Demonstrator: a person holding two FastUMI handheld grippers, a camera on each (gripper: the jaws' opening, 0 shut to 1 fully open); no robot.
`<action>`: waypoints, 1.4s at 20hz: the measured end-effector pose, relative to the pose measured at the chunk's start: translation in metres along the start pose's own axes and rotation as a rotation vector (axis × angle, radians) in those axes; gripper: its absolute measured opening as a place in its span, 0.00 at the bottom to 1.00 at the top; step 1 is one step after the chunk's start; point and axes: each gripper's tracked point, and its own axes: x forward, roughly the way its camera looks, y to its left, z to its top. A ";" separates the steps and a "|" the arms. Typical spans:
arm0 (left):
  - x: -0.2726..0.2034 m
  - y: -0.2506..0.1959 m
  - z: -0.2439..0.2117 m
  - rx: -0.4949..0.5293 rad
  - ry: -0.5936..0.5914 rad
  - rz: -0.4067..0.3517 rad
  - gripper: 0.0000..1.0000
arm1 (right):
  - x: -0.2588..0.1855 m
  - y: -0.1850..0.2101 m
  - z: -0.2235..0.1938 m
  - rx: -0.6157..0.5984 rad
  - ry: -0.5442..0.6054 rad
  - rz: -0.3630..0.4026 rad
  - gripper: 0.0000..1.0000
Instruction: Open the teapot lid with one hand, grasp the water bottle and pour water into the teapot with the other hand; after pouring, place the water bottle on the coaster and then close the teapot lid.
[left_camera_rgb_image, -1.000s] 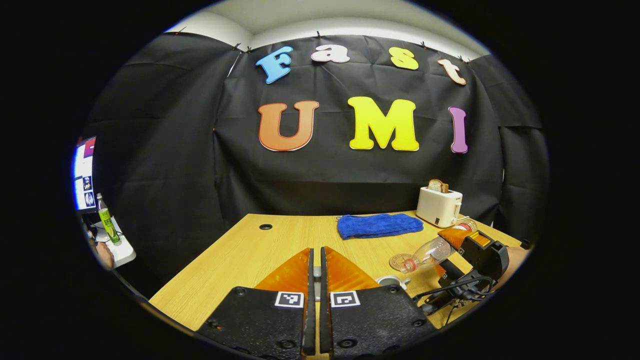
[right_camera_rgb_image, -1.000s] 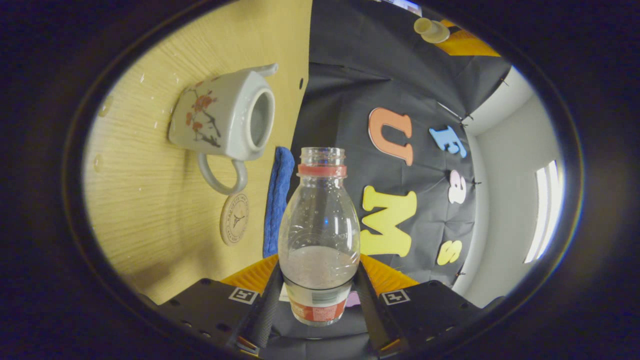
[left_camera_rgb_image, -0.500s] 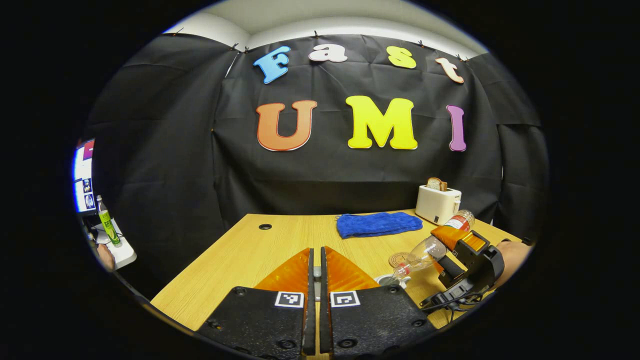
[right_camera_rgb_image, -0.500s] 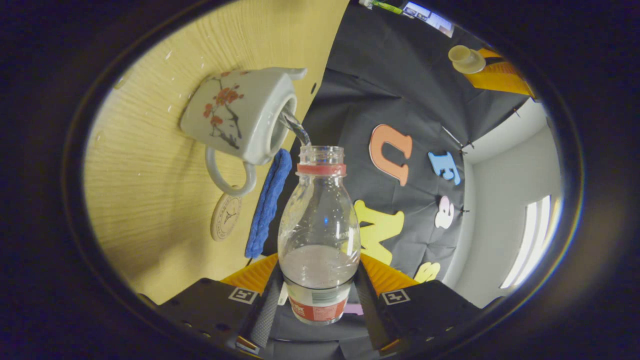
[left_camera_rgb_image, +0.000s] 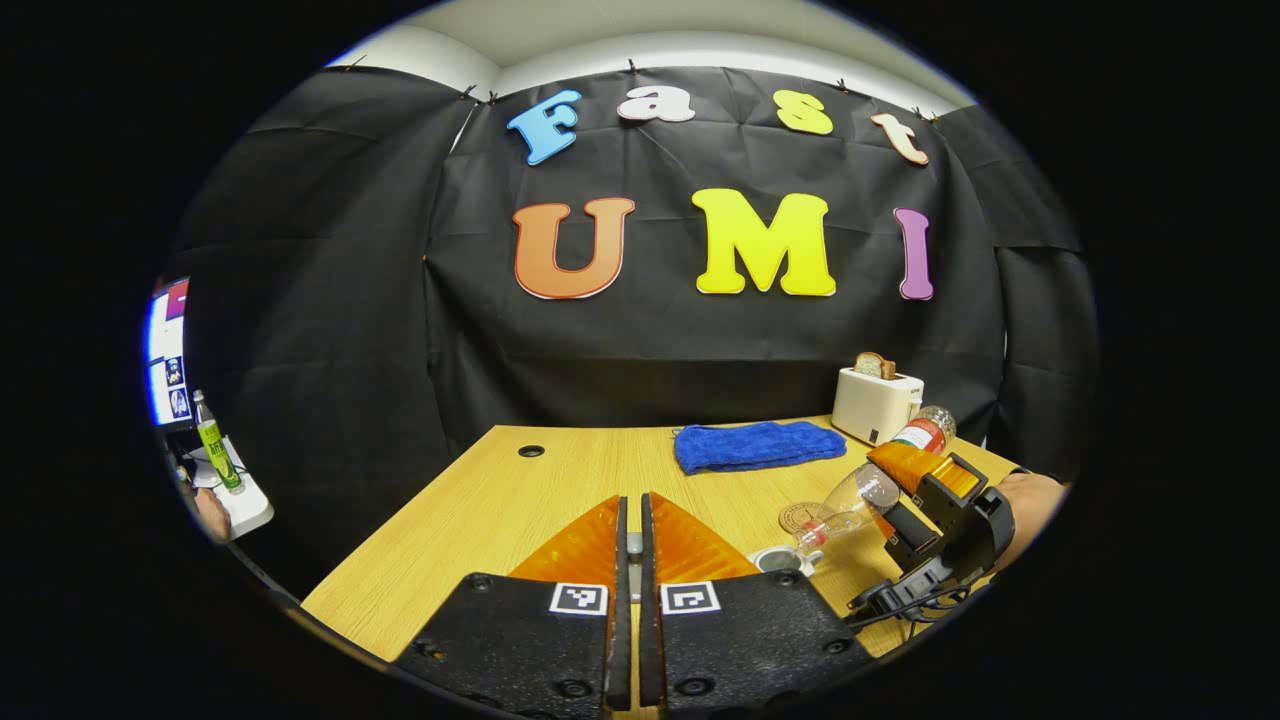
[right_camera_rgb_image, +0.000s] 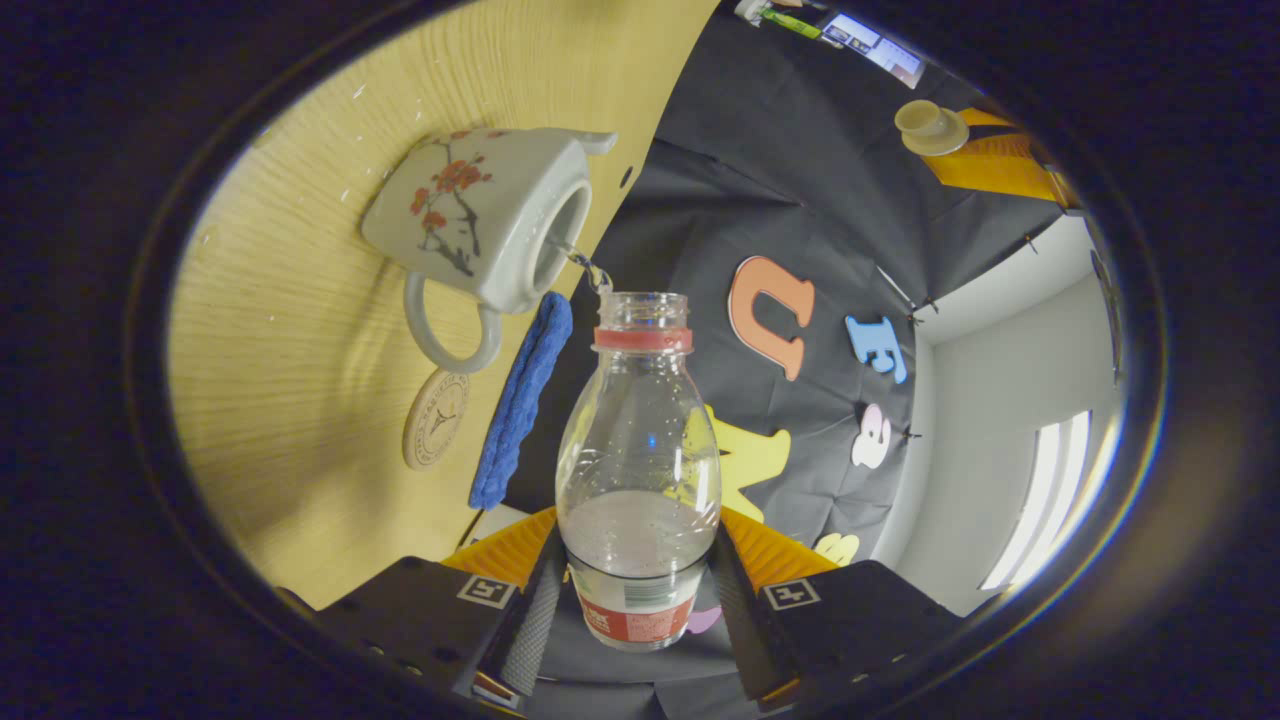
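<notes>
We are in the pour. The right gripper (right_camera_rgb_image: 636, 590) has its jaws clamped on the lower body of the clear plastic water bottle with the red neck ring (right_camera_rgb_image: 638, 450), which is tipped well over so its mouth sits just beside the open top of the white ceramic teapot painted with red blossoms (right_camera_rgb_image: 470, 225). A thin stream runs from the bottle mouth into that opening. In the left gripper view the same bottle (left_camera_rgb_image: 850, 497) slants down toward the teapot's rim (left_camera_rgb_image: 778, 560) on the light wooden bench (left_camera_rgb_image: 500, 510).

The left gripper (left_camera_rgb_image: 630, 545) has its jaws drawn together on the stem of the pale round teapot lid (right_camera_rgb_image: 928, 125), held up and well clear of the pot.

To do this well, we judge the tilt should hold steady and the mouth stay over the middle of the opening, since the stream is narrow and enters near the rim. Some water remains low in the bottle, so a little more tilt may be needed. We keep the lid high and aside. The round brown coaster (right_camera_rgb_image: 436, 432) lies just beside the teapot's handle, next to the folded blue towel (right_camera_rgb_image: 520, 395), ready for the bottle.
</notes>
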 end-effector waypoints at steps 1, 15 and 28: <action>-0.001 -0.001 -0.001 0.000 0.002 -0.002 0.05 | 0.000 -0.003 0.001 -0.011 -0.005 -0.011 0.74; -0.004 -0.002 0.001 0.024 -0.002 -0.003 0.06 | 0.004 -0.032 0.000 -0.138 -0.042 -0.104 0.75; -0.007 0.005 0.003 0.034 -0.005 0.015 0.05 | 0.001 -0.056 0.013 -0.261 -0.088 -0.193 0.74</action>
